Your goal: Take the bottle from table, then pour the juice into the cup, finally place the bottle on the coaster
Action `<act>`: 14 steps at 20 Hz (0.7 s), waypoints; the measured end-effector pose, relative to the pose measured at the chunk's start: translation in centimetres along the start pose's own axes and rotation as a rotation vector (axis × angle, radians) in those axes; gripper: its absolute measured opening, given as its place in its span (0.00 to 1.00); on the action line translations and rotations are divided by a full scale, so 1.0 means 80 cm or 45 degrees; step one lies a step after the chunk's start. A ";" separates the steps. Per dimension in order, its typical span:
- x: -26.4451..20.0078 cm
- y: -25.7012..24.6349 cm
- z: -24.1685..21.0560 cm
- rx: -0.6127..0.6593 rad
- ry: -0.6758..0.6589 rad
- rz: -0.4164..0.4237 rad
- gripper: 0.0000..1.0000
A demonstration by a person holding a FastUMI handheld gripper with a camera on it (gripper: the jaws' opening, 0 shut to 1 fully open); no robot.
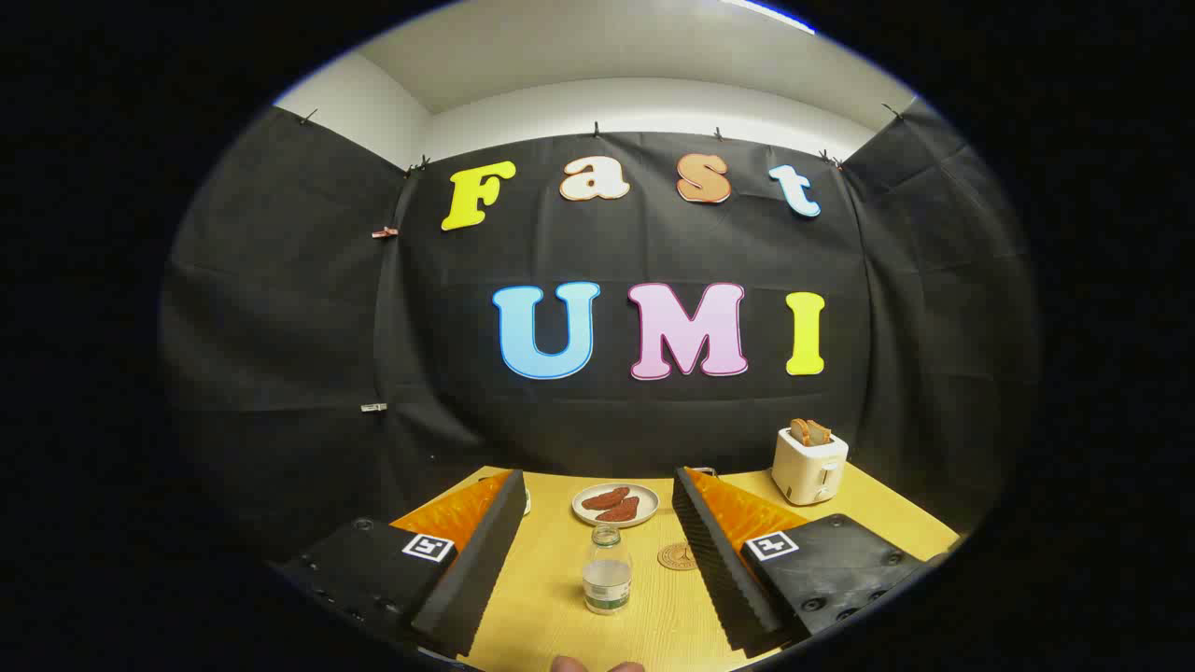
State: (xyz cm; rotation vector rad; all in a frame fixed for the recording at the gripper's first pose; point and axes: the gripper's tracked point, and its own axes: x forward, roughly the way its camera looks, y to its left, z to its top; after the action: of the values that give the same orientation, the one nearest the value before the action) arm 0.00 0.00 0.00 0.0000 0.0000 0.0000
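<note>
gripper [597, 551] open wide over the table [551, 569], bottle [607, 569] upright between the fingers, touched by neither.

fingertips of a hand [597, 665] show at the table's near edge. the clear, uncapped bottle stands near the middle with a little liquid at its bottom. just beyond it, toward the right finger, the round coaster [678, 556] lies flat. farther back sits a plate [615, 504] with two brown pieces, and a toaster [809, 465] holding toast stands at the far right corner.
</note>
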 end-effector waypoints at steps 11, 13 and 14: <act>0.005 0.002 -0.004 0.010 0.000 -0.008 0.97; 0.007 0.005 -0.003 0.013 -0.008 -0.012 0.97; 0.008 0.006 -0.004 0.010 -0.009 -0.017 0.97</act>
State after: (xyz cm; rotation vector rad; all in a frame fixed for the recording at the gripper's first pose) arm 0.60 0.46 -0.32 0.0078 -0.0073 -0.0131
